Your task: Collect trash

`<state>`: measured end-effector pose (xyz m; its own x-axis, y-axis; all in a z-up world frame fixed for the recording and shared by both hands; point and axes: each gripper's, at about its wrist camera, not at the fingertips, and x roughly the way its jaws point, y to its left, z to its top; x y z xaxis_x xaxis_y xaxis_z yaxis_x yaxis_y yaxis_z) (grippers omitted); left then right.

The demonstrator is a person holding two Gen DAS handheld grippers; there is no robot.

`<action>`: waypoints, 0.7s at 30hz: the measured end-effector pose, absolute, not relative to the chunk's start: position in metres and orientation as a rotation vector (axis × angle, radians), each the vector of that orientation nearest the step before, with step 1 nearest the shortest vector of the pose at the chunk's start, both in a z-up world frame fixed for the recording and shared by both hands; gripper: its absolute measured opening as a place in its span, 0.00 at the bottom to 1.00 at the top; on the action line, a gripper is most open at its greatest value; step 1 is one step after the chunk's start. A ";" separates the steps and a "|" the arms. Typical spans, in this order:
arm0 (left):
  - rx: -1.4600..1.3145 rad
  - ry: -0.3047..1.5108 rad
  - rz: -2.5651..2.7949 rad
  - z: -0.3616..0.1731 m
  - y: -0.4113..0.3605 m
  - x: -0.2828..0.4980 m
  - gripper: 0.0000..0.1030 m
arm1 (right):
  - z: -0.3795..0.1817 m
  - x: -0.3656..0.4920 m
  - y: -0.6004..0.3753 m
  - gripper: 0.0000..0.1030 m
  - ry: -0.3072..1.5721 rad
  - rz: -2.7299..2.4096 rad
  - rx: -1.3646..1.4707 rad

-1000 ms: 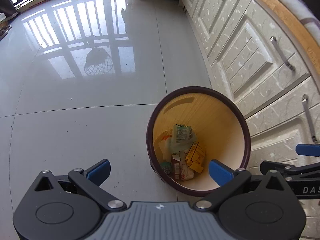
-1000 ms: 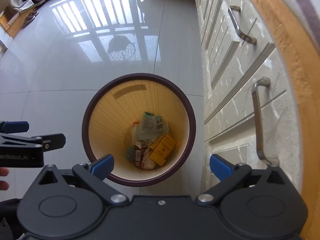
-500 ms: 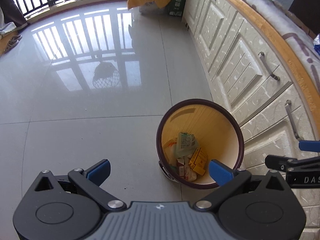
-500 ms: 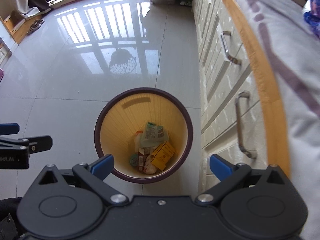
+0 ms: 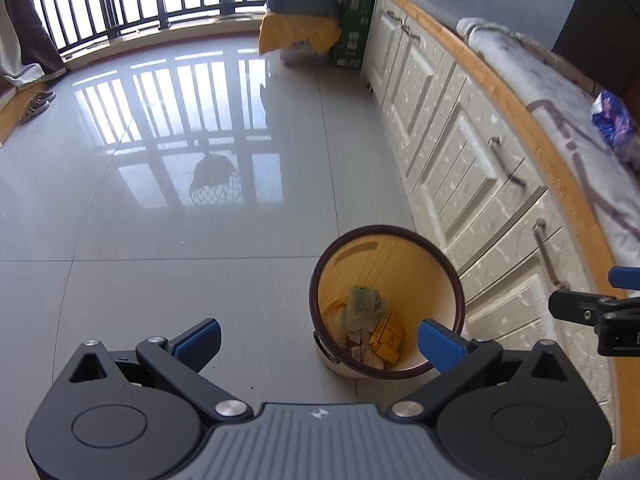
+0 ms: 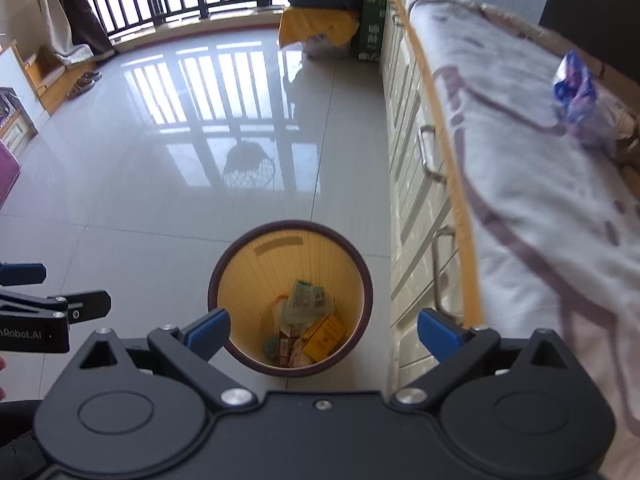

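A round bin [image 5: 436, 248] [image 6: 248, 244] with a dark rim and yellow inside stands on the floor beside the cabinets. Wrappers and small boxes [image 5: 368, 320] [image 6: 308, 320] lie at its bottom. A crumpled blue wrapper [image 5: 612, 120] [image 6: 574, 88] rests on the cloth-covered counter at the far right. High above the bin, my left gripper [image 5: 320, 338] is open and holds nothing. My right gripper [image 6: 324, 330] is likewise open with nothing in it, directly over the bin. Each gripper shows at the edge of the other's view.
White cabinets [image 5: 460, 120] [image 6: 416, 168] with metal handles run along the right, topped by a wood-edged counter with a patterned cloth [image 6: 540, 200]. Glossy tiled floor [image 5: 160, 220] stretches left to a railed window. Covered boxes [image 5: 300, 36] stand at the far end.
Both grippers have risen and pulled back from the bin, which looks smaller now. The counter top and the blue wrapper have come into view. Both stay open.
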<state>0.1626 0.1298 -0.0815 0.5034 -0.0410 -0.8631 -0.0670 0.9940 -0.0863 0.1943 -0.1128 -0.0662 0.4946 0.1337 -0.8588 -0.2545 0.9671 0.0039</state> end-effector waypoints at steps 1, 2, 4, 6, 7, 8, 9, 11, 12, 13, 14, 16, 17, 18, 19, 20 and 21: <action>-0.114 1.034 0.015 -0.077 0.130 0.160 1.00 | -0.061 0.191 -0.114 0.98 1.019 0.234 -0.129; -0.114 1.024 0.013 -0.073 0.128 0.158 1.00 | -0.055 0.189 -0.115 0.98 1.010 0.234 -0.128; -0.115 1.005 0.008 -0.066 0.126 0.154 1.00 | -0.046 0.183 -0.118 0.99 0.993 0.237 -0.125; -0.112 0.987 0.005 -0.059 0.123 0.149 1.00 | -0.038 0.176 -0.122 0.99 0.976 0.234 -0.123; -0.113 0.977 0.003 -0.055 0.122 0.147 1.00 | -0.035 0.173 -0.122 1.00 0.969 0.231 -0.122; -0.114 0.969 0.000 -0.052 0.121 0.145 1.00 | -0.031 0.170 -0.124 1.00 0.960 0.229 -0.121; -0.116 0.961 -0.003 -0.051 0.119 0.144 1.00 | -0.028 0.167 -0.126 1.00 0.951 0.227 -0.120; -0.118 0.944 -0.010 -0.046 0.116 0.140 1.00 | -0.021 0.162 -0.130 1.00 0.935 0.224 -0.115; -0.119 0.936 -0.015 -0.043 0.114 0.139 1.00 | -0.018 0.158 -0.132 1.00 0.926 0.222 -0.113; -0.119 0.927 -0.020 -0.040 0.112 0.138 1.00 | -0.015 0.155 -0.135 1.00 0.916 0.218 -0.111; -0.120 0.915 -0.026 -0.038 0.109 0.136 1.00 | -0.013 0.153 -0.138 1.00 0.907 0.214 -0.108; -0.123 0.896 -0.034 -0.033 0.105 0.133 1.00 | -0.008 0.147 -0.145 1.00 0.887 0.210 -0.095; -0.123 0.888 -0.038 -0.031 0.103 0.132 1.00 | -0.005 0.144 -0.149 1.00 0.876 0.207 -0.085; -0.122 0.879 -0.044 -0.028 0.100 0.130 1.00 | -0.002 0.141 -0.153 1.00 0.866 0.202 -0.077; -0.122 0.870 -0.049 -0.027 0.096 0.129 1.00 | 0.000 0.138 -0.157 1.00 0.855 0.199 -0.071; -0.123 0.858 -0.053 -0.024 0.094 0.128 1.00 | 0.003 0.134 -0.162 1.00 0.842 0.198 -0.066; -0.126 0.844 -0.053 -0.021 0.091 0.126 1.00 | 0.005 0.131 -0.166 1.00 0.831 0.194 -0.062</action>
